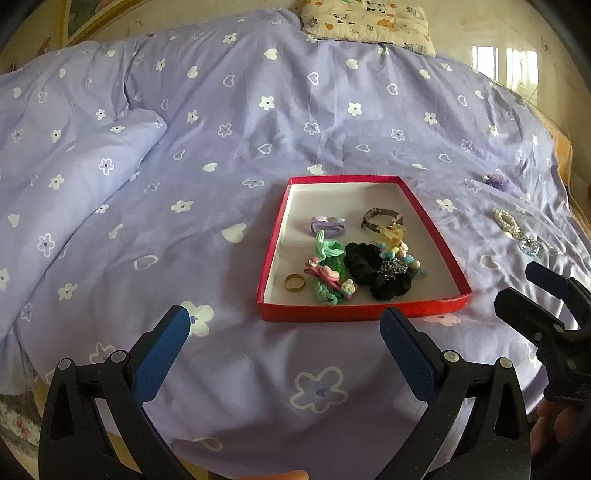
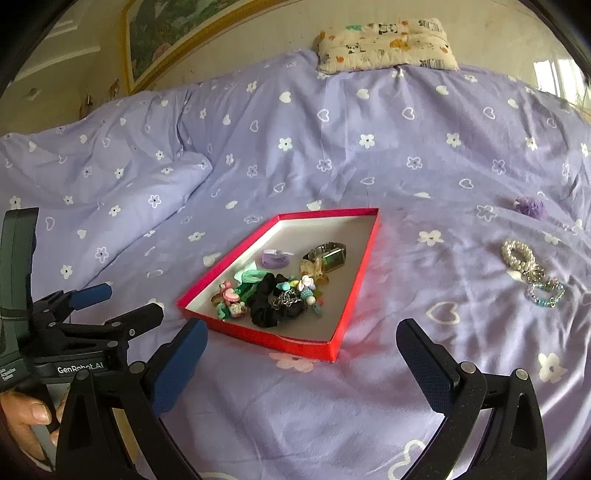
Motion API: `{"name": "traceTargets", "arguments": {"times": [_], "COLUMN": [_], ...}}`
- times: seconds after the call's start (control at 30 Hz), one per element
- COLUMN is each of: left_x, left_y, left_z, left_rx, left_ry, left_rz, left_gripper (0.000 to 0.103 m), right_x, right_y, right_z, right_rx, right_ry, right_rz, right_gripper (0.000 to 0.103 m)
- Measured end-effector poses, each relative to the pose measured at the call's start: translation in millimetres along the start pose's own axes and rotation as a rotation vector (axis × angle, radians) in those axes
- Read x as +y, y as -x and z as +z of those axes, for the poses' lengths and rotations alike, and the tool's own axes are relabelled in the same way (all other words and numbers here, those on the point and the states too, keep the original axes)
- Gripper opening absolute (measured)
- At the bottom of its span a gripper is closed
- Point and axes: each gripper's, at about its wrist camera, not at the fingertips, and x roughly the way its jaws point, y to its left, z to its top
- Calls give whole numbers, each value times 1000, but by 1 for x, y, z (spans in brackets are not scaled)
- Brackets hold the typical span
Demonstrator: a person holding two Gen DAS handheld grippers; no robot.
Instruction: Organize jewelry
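Observation:
A red tray (image 1: 269, 258) (image 2: 354, 284) lies on the purple bedspread. It holds a gold ring (image 1: 294, 283), a black scrunchie (image 1: 373, 271) (image 2: 266, 299), green hair ties (image 1: 328, 254), a purple tie (image 1: 327, 226) (image 2: 275, 259), a watch (image 1: 380, 218) (image 2: 328, 254) and beaded pieces. On the bed right of the tray lie a pearl bracelet (image 1: 506, 220) (image 2: 519, 256), a blue bead bracelet (image 1: 530, 246) (image 2: 546, 293) and a purple pompom (image 1: 498, 181) (image 2: 532, 207). My left gripper (image 1: 284, 334) (image 2: 118, 301) is open and empty before the tray. My right gripper (image 2: 303, 347) (image 1: 517, 284) is open and empty.
A folded part of the duvet (image 1: 74, 177) rises at the left. A patterned pillow (image 1: 365, 22) (image 2: 384, 44) lies at the far end. A framed picture (image 2: 166, 40) hangs on the wall. The bed's edge runs along the bottom.

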Motion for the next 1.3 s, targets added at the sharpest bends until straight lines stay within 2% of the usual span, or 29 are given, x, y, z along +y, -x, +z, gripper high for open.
{"name": "traceTargets", "arguments": {"times": [1.3], "left_x": [-2], "left_y": [3], "left_z": [-2], "left_rx": [-8], "left_ry": [-2], "left_rz": [1], "left_gripper": [103], "right_x": [5], "right_y": [0], "right_z": [-1], "right_rx": [5], "right_ry": [0], "right_rz": [13], "right_gripper": [103]}}
